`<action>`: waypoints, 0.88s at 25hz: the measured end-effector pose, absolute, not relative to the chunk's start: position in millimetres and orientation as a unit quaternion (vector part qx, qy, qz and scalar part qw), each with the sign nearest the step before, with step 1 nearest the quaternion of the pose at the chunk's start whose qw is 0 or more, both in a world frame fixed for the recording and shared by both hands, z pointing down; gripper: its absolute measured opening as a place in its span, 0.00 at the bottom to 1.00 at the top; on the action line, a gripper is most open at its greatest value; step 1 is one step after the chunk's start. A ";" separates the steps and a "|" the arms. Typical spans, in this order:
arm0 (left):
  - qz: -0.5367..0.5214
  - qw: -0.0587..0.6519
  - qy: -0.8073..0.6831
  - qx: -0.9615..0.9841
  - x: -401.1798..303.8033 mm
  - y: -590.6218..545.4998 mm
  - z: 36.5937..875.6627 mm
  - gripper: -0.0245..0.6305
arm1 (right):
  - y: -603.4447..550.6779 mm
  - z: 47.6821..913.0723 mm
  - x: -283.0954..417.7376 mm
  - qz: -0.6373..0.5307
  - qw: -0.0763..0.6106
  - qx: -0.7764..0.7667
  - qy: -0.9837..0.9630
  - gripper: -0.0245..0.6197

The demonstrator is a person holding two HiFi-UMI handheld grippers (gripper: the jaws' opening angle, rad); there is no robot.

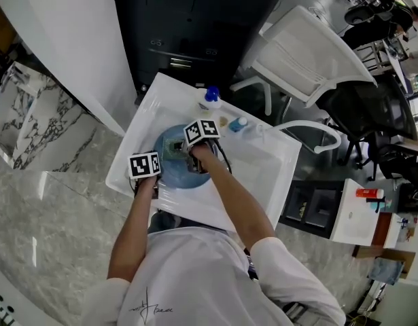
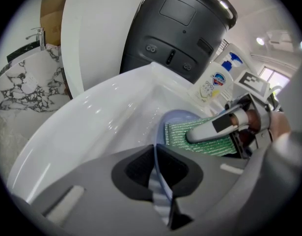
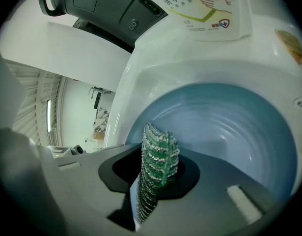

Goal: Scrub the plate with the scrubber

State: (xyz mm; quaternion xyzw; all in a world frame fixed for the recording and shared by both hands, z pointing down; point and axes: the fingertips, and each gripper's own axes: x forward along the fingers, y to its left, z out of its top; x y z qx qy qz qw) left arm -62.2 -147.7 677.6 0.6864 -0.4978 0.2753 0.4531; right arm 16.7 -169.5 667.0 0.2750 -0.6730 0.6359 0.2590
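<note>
A blue plate [image 1: 188,175] [image 3: 229,127] lies in the white sink [image 1: 263,161]. My left gripper [image 1: 154,175] [image 2: 158,178] is shut on the plate's near rim [image 2: 158,171], the thin blue edge pinched between its jaws. My right gripper [image 1: 192,156] [image 3: 158,173] is shut on a green, silver-flecked scrubber [image 3: 155,171] [image 2: 202,139], folded upright between its jaws. In the left gripper view the scrubber lies flat on the plate [image 2: 182,118] under the right gripper's fingers [image 2: 212,127].
A hand-soap bottle [image 1: 210,98] [image 2: 217,80] [image 3: 205,9] with a blue pump stands on the sink's far rim, next to a small blue-capped item [image 1: 238,123]. A dark bin [image 2: 182,28] stands behind the sink. White chairs [image 1: 310,53] stand to the right.
</note>
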 end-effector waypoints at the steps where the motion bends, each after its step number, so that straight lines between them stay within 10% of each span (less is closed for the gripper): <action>1: 0.275 0.453 -0.498 0.686 -61.7 -147.6 677.8 0.14 | -169.3 667.5 18.0 0.637 0.261 0.275 -0.671 0.13; 22: 0.277 0.454 -0.496 0.687 -60.5 -148.1 677.8 0.14 | -173.7 670.1 67.8 0.623 0.283 0.310 -0.660 0.13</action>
